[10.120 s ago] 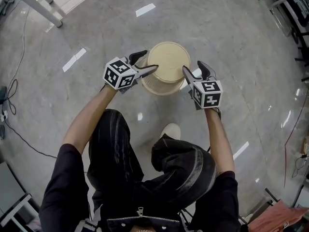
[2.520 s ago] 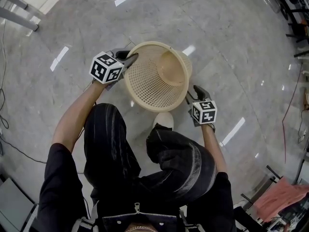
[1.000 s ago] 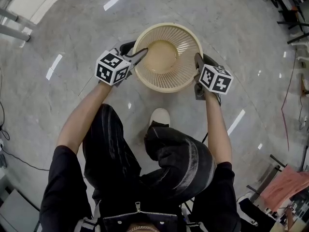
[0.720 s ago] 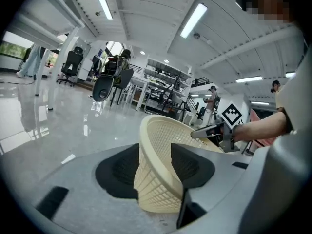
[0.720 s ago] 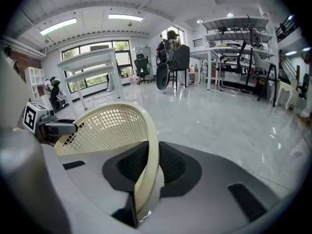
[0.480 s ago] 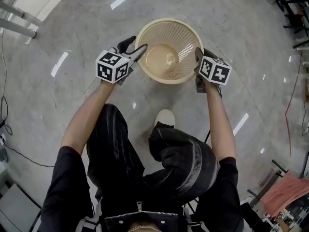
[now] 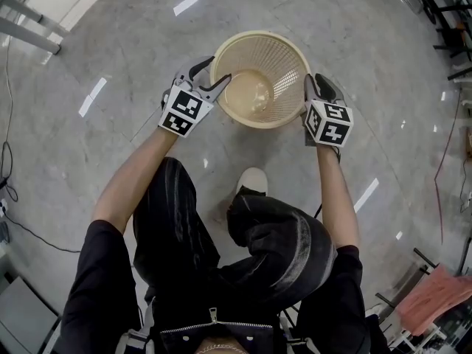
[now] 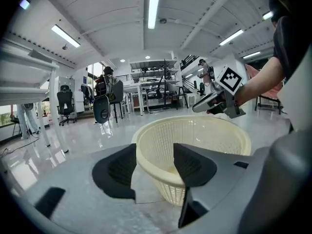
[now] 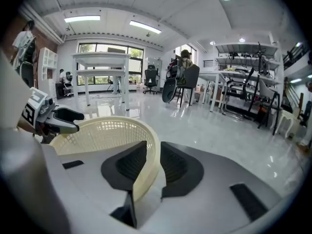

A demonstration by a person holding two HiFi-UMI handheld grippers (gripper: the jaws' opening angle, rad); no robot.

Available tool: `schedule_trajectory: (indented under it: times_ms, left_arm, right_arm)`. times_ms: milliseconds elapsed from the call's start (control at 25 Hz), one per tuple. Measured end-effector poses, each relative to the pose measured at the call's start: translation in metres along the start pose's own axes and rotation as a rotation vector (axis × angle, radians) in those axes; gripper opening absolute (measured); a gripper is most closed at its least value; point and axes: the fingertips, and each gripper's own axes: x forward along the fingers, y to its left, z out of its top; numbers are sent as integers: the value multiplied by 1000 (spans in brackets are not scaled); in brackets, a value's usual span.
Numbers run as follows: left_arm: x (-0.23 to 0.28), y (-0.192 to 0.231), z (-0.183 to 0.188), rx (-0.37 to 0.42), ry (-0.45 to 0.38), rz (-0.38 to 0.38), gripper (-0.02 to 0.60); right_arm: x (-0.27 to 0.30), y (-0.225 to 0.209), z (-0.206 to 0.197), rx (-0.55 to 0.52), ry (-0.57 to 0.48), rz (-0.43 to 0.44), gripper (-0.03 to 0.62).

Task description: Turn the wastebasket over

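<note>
Now left tongs [image 7: 212, 74] and right tongs [image 7: 317, 87] just opening, loose astride upright wastebasket [image 7: 258, 50] rim.

The glossy grey stone floor [image 7: 354, 35], streaked with reflections of ceiling lights, carries the cream mesh wastebasket [image 7: 259, 87] standing mouth up, a white shoe [image 7: 253, 181] just beside it on the person's side, a thin black cable [image 7: 29, 223] trailing far left, and grey metal frame legs [image 7: 29, 35] at the far-left corner.

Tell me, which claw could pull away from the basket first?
Probably the left claw: its jaws, just opened, stand wide of the wastebasket rim between them. The right claw, its jaws also just opening, sits close about the rim.
</note>
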Motion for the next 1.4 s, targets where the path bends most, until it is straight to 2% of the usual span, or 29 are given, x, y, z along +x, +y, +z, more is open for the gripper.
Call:
schedule_trajectory:
  times_ms: [80, 200, 280, 360, 400, 640, 800, 920, 1040, 1160, 1400]
  left_arm:
    - [-2, -2, 5, 12, -18, -2, 227]
    - [-10, -6, 16, 47, -58, 8, 210]
    - [-16, -10, 20, 86, -74, 8, 145]
    - [-19, -13, 20, 99, -78, -1, 36]
    - [-20, -13, 18, 98, -74, -8, 10]
    - [-11, -23, -2, -8, -28, -109, 5]
    - [-9, -26, -4, -30, -28, -127, 5]
    - [-6, -19, 3, -76, -30, -123, 5]
    - [-11, -5, 24, -97, -56, -101, 5]
    - [-30, -2, 59, -98, -69, -113, 5]
    - [-81, -9, 178, -179, -106, -137, 5]
  right_arm:
    - [-12, 5, 4, -41, -17, 0, 59]
    - [-18, 8, -9, -75, 18, 2, 26]
    - [-18, 8, -22, -67, 48, 11, 19]
    - [-18, 9, -30, -53, 53, 14, 15]
    - [-18, 9, -32, -49, 46, 12, 15]
    - [-17, 7, -34, -41, 33, 10, 15]
    - [-18, 8, -32, -21, 14, 36, 15]
    - [-24, 6, -17, -24, -34, 40, 15]
    - [-30, 5, 4, -17, -39, 62, 15]
    - [-49, 9, 32, -22, -22, 92, 15]
    - [-125, 16, 129, -47, 5, 105, 15]
